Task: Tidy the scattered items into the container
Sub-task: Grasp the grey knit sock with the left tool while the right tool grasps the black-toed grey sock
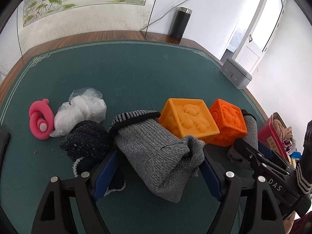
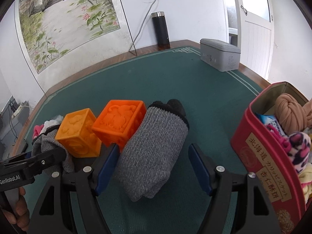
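Partway through: sitting filled with cloth bundles at the counter's right edge, red tin [image 2: 253, 148]; lying mid-counter, socks [image 2: 156, 150], blocks [image 2: 80, 132]; straddling one sock each, gaping, gripping nothing, left claw [image 1: 159, 167], right claw [image 2: 154, 165].

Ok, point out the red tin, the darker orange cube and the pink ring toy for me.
red tin [image 2: 259, 156], right wrist view, on its labelled front wall.
darker orange cube [image 2: 119, 120], right wrist view, on its embossed top face.
pink ring toy [image 1: 39, 115], left wrist view, on the upper loop of the ring.
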`<state>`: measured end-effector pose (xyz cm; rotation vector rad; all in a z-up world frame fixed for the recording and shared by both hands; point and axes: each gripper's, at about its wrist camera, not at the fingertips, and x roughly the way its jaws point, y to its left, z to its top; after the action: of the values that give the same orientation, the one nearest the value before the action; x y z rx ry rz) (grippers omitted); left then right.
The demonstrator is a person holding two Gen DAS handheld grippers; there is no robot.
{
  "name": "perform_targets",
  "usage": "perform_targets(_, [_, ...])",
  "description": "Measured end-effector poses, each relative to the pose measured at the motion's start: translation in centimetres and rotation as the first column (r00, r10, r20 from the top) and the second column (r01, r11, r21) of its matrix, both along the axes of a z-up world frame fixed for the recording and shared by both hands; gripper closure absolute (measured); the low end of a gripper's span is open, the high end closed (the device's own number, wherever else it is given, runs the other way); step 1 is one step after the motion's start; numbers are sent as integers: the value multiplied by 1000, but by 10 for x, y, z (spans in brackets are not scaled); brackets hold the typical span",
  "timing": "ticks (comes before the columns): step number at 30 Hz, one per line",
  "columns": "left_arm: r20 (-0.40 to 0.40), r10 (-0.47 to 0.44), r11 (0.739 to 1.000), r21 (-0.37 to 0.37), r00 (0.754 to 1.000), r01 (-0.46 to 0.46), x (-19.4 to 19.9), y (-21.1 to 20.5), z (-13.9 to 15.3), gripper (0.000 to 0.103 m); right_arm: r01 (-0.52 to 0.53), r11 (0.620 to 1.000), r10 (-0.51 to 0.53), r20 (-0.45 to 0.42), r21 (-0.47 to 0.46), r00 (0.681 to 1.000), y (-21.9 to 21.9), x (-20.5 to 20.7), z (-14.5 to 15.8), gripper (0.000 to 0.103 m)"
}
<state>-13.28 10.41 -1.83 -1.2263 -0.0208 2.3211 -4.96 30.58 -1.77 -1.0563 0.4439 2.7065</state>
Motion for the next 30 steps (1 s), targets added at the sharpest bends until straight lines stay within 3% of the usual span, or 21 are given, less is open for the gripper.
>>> perform_targets(3, [-11,-1,1000,7,1000,1,1,2,-4,26,-12,1000,12,16,-7,1000,-1,-4,-3,27])
perform_targets(5, [4,-8,1000,28,1000,8,0,0,-9,47,-25,1000,25,29,-4,999,-4,-6,-5,27])
perform_targets(6, [15,-10,999,46,1000,9,-1,-2,-10,51,-30,1000,30,32,2,999,-5,-7,-5,31])
perform_targets(9, [16,-12,998,60,1000,11,0,-1,-10,54,-40,999,39,36,35,999,-11,-6,-3,40])
perform_targets(12, [5,-9,999,51,1000,9,2,-1,-9,55,-45,998,43,35,52,998,-15,-5,-3,43])
perform_targets(24, [-11,-6,999,33,1000,7,4,-2,-8,55,-45,997,44,29,57,999,-17,-2,-1,44])
perform_targets(30, [-80,-11,1000,19,997,13,15,1,4,61,-45,994,46,-5,97,999,-23,5,6,47])
